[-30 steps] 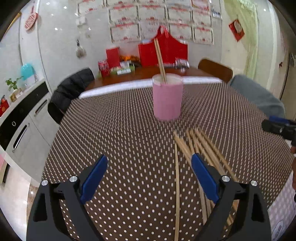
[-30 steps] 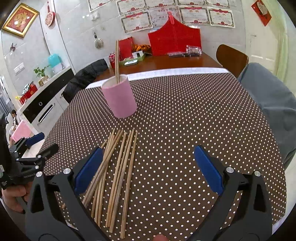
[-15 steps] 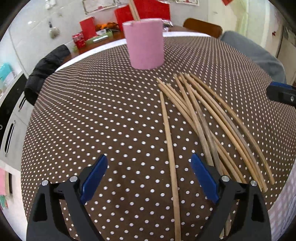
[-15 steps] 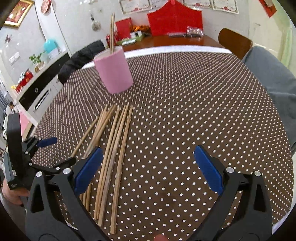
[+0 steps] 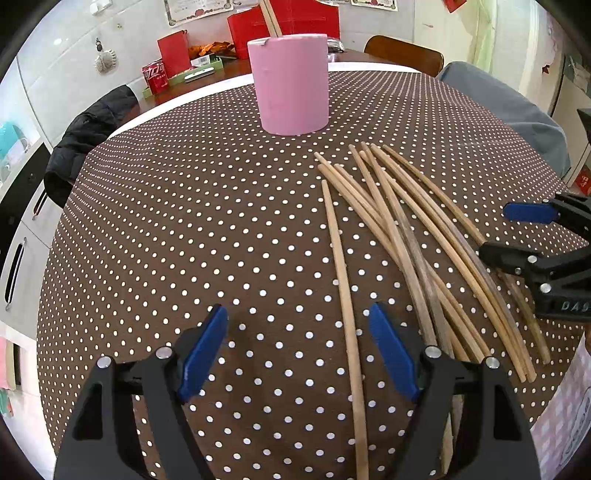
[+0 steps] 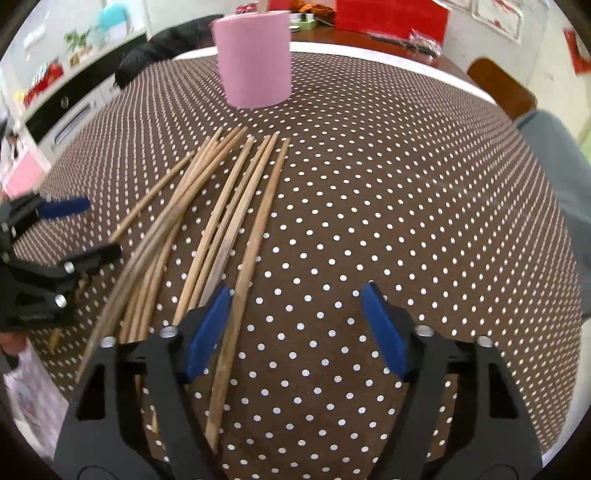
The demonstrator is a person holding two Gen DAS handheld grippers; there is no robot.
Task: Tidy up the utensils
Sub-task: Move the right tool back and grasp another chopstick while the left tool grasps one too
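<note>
A pink cup (image 5: 290, 85) (image 6: 255, 66) stands at the far middle of the table, with chopsticks (image 5: 271, 14) upright in it. Several wooden chopsticks (image 5: 406, 221) (image 6: 207, 206) lie fanned on the cloth. My left gripper (image 5: 297, 314) is low over the cloth with its jaws closing. A lone chopstick (image 5: 343, 280) lies between them near the right finger, untouched. My right gripper (image 6: 295, 291) is also closing. The pile's rightmost chopstick (image 6: 258, 236) runs just inside its left finger, not pressed. Each gripper shows in the other's view (image 5: 495, 234) (image 6: 99, 229).
A brown, white-dotted cloth (image 5: 184, 221) covers the table. A black jacket (image 5: 92, 129) hangs over a chair at the far left, and a grey-covered chair (image 5: 509, 110) stands at the right. Red boxes and a cola can (image 5: 155, 75) sit on the wooden table behind.
Both grippers have dropped toward the table and tipped downward, so the chopsticks look larger. Both pairs of jaws have narrowed, the right pair most. The right gripper now reaches the pile's right edge.
</note>
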